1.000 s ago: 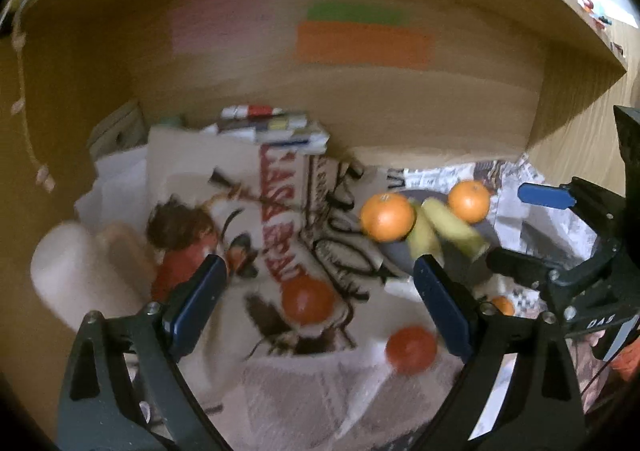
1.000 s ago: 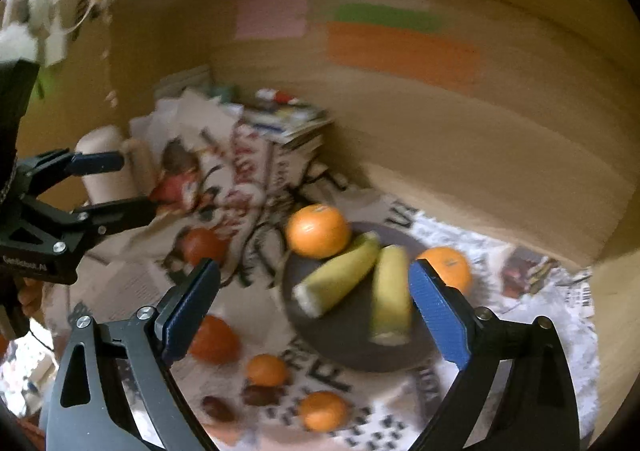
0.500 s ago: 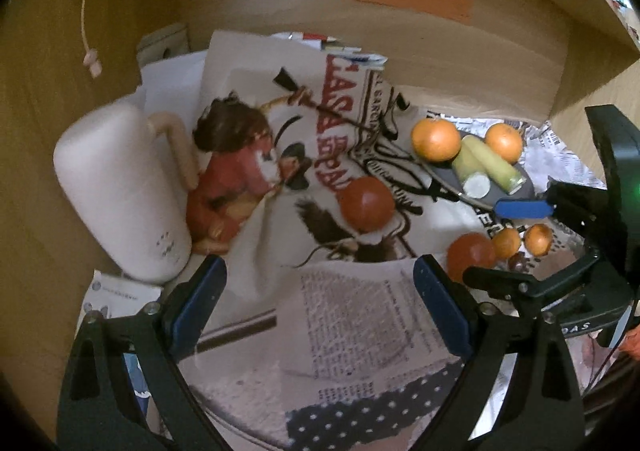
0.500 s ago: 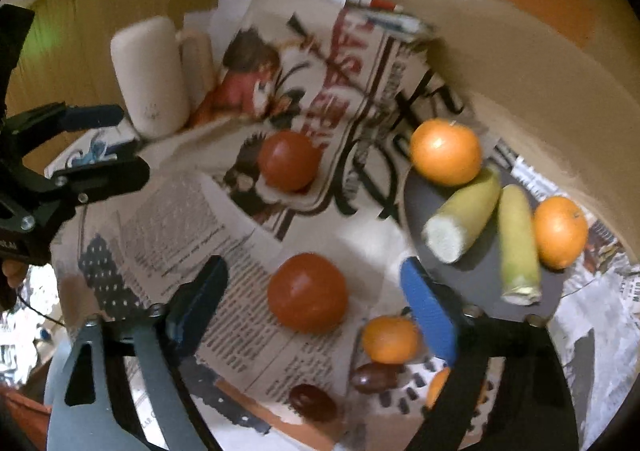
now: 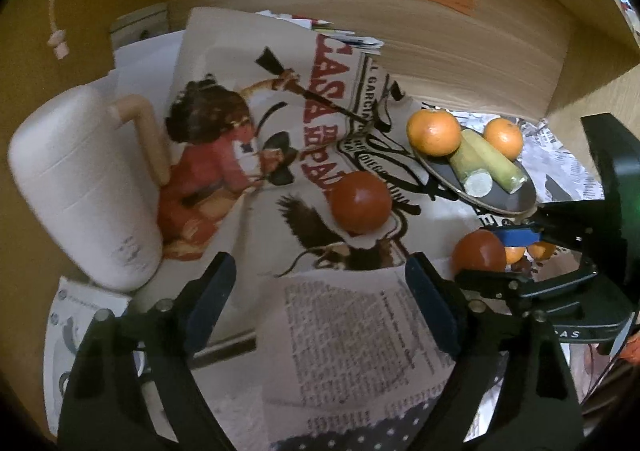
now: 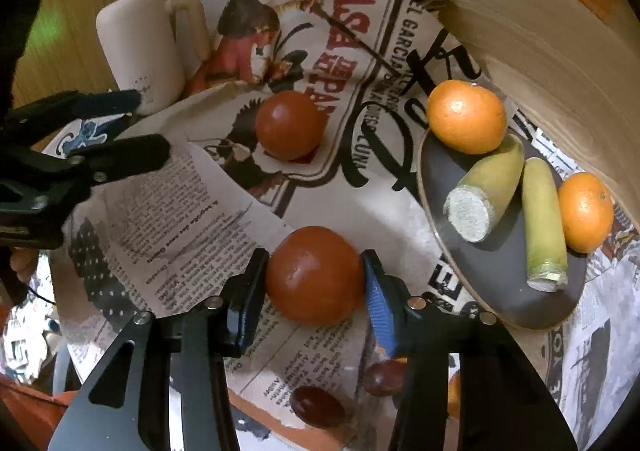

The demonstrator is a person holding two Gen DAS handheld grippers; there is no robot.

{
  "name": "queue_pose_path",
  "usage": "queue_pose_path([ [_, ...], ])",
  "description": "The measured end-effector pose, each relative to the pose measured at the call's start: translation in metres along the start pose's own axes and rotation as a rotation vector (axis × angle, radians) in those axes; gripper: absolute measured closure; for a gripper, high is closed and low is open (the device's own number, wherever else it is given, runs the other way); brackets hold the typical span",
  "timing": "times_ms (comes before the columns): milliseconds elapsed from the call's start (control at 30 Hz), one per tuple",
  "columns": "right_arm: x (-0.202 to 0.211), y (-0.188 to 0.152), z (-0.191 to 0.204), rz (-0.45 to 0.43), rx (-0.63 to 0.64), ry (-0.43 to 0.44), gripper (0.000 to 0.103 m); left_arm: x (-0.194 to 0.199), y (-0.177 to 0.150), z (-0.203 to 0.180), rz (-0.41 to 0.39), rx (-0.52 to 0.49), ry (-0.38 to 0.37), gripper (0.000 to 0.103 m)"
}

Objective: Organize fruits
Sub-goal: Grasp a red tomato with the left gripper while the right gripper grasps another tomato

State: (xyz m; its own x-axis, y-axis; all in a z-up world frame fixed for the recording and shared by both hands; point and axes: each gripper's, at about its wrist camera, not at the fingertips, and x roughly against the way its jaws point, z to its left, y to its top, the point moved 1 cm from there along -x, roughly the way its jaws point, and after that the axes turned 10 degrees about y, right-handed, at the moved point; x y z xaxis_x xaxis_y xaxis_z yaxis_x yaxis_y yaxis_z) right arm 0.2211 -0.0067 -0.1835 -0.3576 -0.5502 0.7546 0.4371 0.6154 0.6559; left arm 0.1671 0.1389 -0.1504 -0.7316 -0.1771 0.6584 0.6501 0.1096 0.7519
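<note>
Red and glossy, the near tomato [image 6: 314, 275] sits on the newspaper [image 6: 192, 219], clamped between the right gripper [image 6: 314, 279] pads, presumably bound for the dark plate [image 6: 492, 275] at two o'clock. That plate already carries two mandarins and two banana pieces, so space looks tight. The left gripper [image 5: 320, 291] hangs wide and empty, with a second tomato [image 5: 360, 201] at twelve.

On the newspaper [image 6: 168, 219] lie two tomatoes [image 6: 290, 125] — left of the plate [image 6: 500, 275] bearing oranges [image 6: 466, 116].
</note>
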Motion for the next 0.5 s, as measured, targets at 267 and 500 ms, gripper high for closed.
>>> queue_pose_path([
  [267,0.037,0.008,-0.014,-0.104,-0.034,-0.018,0.06,-0.03,0.022,-0.023,0.027,-0.052,-0.016,0.021],
  [500,0.057,0.007,-0.036,-0.154,-0.071,-0.058,0.06,-0.061,0.035,-0.03,0.105,-0.032,-0.062,0.025],
])
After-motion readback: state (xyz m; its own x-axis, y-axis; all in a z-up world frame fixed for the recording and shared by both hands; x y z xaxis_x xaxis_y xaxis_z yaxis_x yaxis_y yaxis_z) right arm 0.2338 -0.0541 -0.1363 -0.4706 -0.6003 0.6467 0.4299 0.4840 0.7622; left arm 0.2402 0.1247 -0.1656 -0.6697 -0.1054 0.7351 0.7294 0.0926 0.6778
